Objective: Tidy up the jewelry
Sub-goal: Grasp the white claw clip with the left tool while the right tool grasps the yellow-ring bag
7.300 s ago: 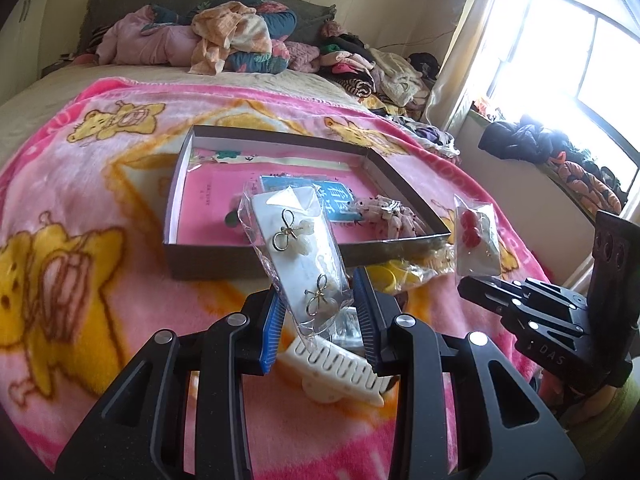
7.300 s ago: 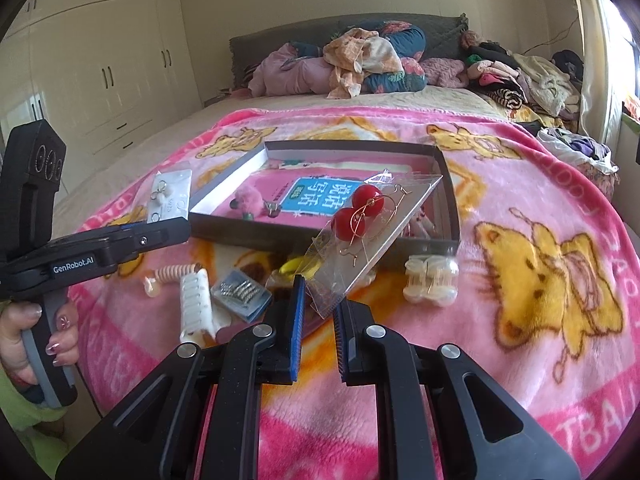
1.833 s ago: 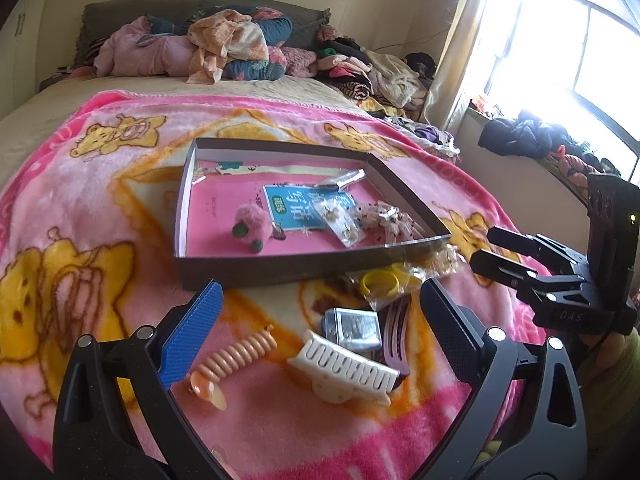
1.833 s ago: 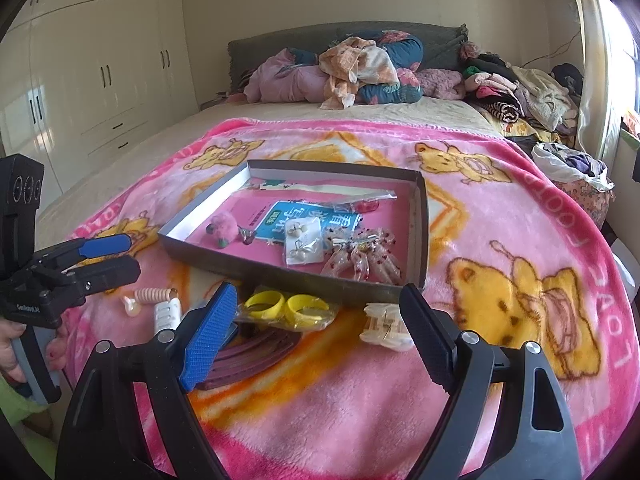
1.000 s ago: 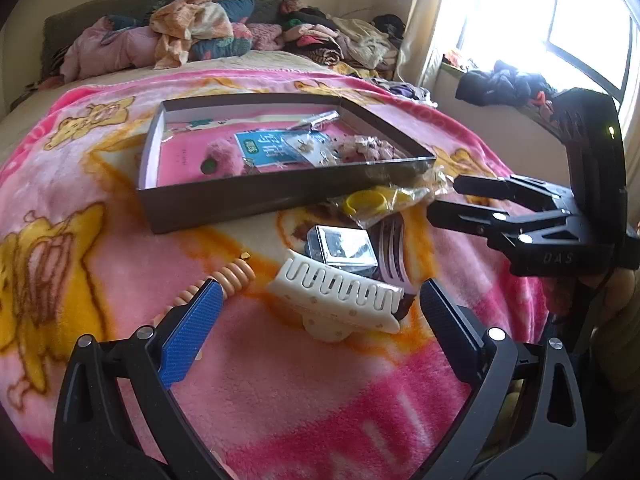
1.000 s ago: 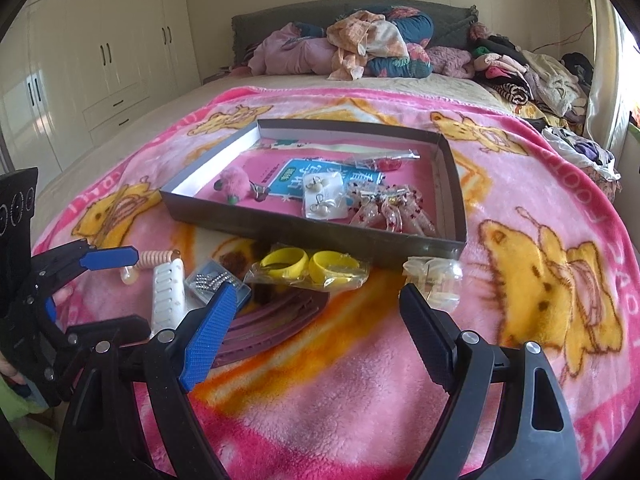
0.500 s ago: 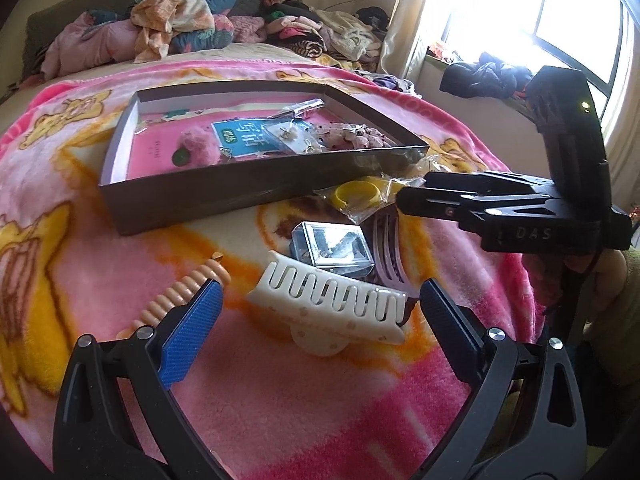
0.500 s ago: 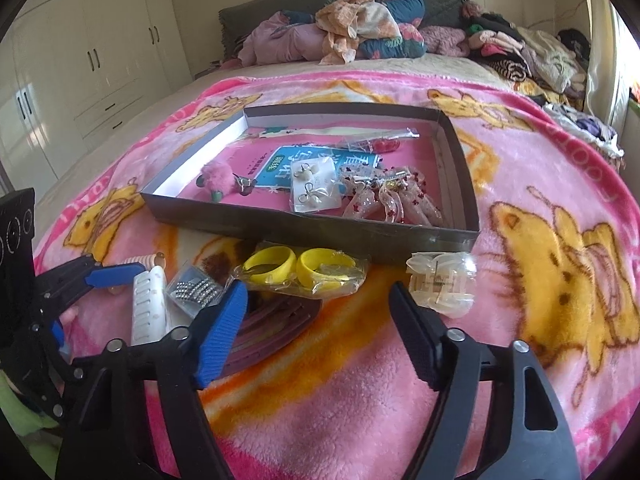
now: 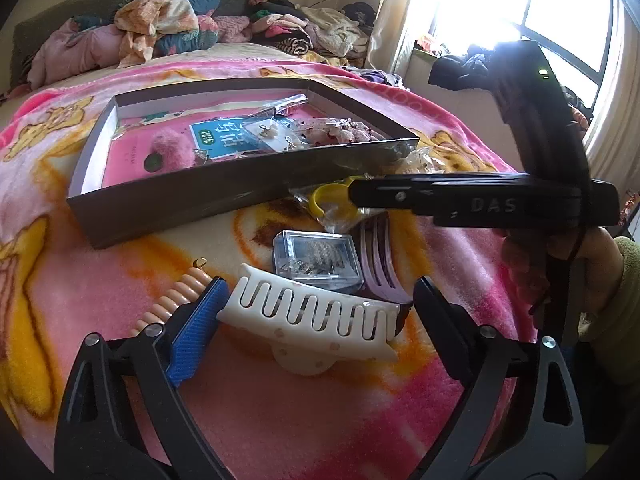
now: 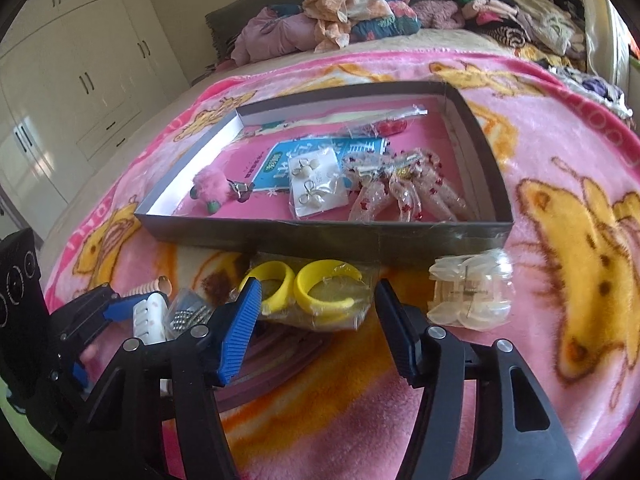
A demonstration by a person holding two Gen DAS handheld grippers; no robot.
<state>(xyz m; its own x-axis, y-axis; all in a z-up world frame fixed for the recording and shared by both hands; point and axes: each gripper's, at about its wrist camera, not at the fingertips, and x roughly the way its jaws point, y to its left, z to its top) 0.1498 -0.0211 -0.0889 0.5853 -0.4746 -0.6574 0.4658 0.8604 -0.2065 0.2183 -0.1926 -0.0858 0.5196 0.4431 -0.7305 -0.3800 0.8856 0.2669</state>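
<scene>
My left gripper (image 9: 320, 312) is open, its jaws on either side of a white claw hair clip (image 9: 312, 316) on the pink blanket. My right gripper (image 10: 316, 312) is open, its jaws around a clear bag of yellow hoop earrings (image 10: 308, 292) just before the shallow grey box (image 10: 328, 236). The box holds a bagged pair of bow earrings (image 10: 316, 188), a pink pompom (image 10: 212, 188), red earrings and glittery clips. The right gripper also shows in the left wrist view (image 9: 360, 192) over the yellow bag (image 9: 328, 200).
A clear case of small clips (image 9: 316, 256), purple headbands (image 9: 380, 248) and a peach spiral clip (image 9: 176, 296) lie by the white clip. A clear claw clip (image 10: 468, 292) lies right of the yellow bag. Clothes are piled at the bed head (image 10: 344, 12).
Both grippers let go of their earring bags into the box, opened and came down to the blanket. The left now straddles the white clip, the right the yellow earring bag.
</scene>
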